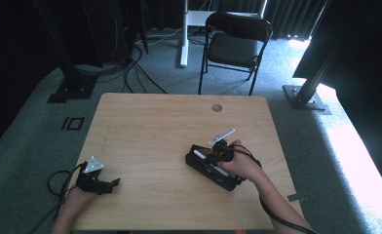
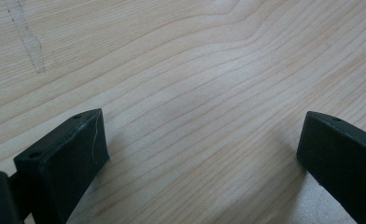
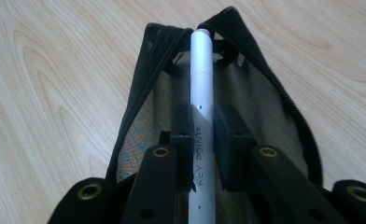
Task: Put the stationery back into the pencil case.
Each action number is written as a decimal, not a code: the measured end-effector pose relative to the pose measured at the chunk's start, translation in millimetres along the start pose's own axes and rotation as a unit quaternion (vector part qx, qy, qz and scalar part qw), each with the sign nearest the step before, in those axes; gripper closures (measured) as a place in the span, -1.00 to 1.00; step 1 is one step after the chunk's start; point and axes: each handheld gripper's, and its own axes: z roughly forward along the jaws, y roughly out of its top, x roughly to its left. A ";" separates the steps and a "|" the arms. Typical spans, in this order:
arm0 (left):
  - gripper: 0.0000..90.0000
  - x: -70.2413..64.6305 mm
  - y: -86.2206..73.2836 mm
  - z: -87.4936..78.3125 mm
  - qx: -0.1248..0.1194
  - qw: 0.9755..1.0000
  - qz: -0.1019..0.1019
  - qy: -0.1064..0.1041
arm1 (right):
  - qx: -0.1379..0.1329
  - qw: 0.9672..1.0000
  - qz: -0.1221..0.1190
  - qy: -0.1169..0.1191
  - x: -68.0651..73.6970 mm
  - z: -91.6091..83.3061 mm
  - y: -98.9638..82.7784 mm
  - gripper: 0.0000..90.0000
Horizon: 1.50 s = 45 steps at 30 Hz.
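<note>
While clamped on a white marker pen (image 3: 202, 88), right gripper (image 3: 202, 122) held low over an open black pencil case (image 3: 139, 74), pen lengthwise along the zip opening, tip end toward the far end of the case. High view: same case (image 1: 199, 165) on the right half of a light wooden table (image 1: 155, 122), under the right hand (image 1: 242, 163). Left gripper (image 1: 108, 186) at the near left edge of the table, well apart from the case; jaws wide open over bare wood, nothing between them. Step judged: placing the pen into the case, nearly complete. Next move, as a judgement: lower until the barrel rests on the lining, then part the jaws without snagging the zip. Legible on barrel: "KEY POINTE".
</note>
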 end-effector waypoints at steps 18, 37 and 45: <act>-0.95 0.0 0.0 0.0 0.000 1.000 0.000 0.000 | 0.035 0.999 -0.011 -0.006 3.7 19.0 5.2 0.75; -0.95 0.0 0.0 0.0 0.000 1.000 0.000 0.000 | -0.026 1.000 -0.001 0.017 0.4 -16.2 13.6 0.71; -0.95 0.0 0.0 0.0 0.000 1.000 0.000 0.000 | -0.087 0.995 0.041 -0.021 -25.6 -47.5 16.6 0.67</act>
